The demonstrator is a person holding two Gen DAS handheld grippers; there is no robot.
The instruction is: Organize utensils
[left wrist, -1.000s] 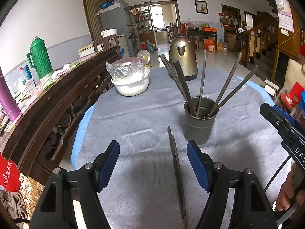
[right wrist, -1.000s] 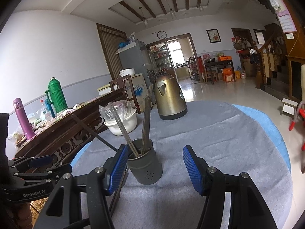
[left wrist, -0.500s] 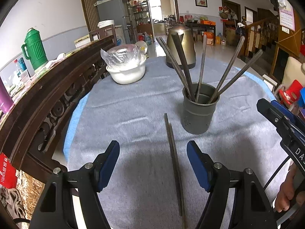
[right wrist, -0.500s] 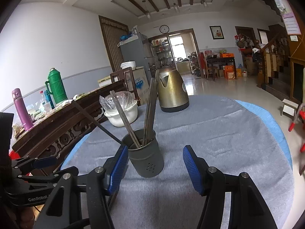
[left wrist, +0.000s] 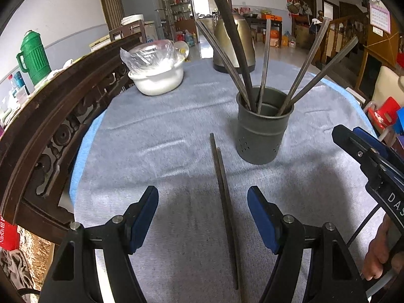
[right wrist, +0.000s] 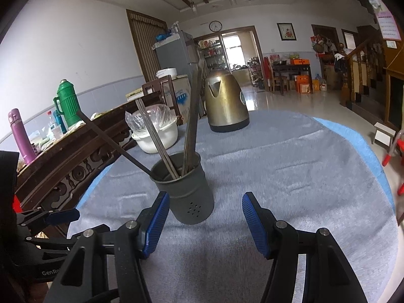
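Here the grey-cloth surface (left wrist: 156, 136) carries a white bowl (left wrist: 157, 80) under plastic wrap at upper left, a brass kettle (right wrist: 226, 103) behind, and a dark holder (left wrist: 262, 128) of upright chopsticks (left wrist: 263, 65) at centre right. A loose pair of chopsticks (left wrist: 224, 189) lies flat just left of the holder, running down the left wrist frame between the left gripper (left wrist: 203, 217), whose jaws stand wide and touch nothing. The right gripper (right wrist: 204, 223) also gapes empty, its jaws just in front of the holder.
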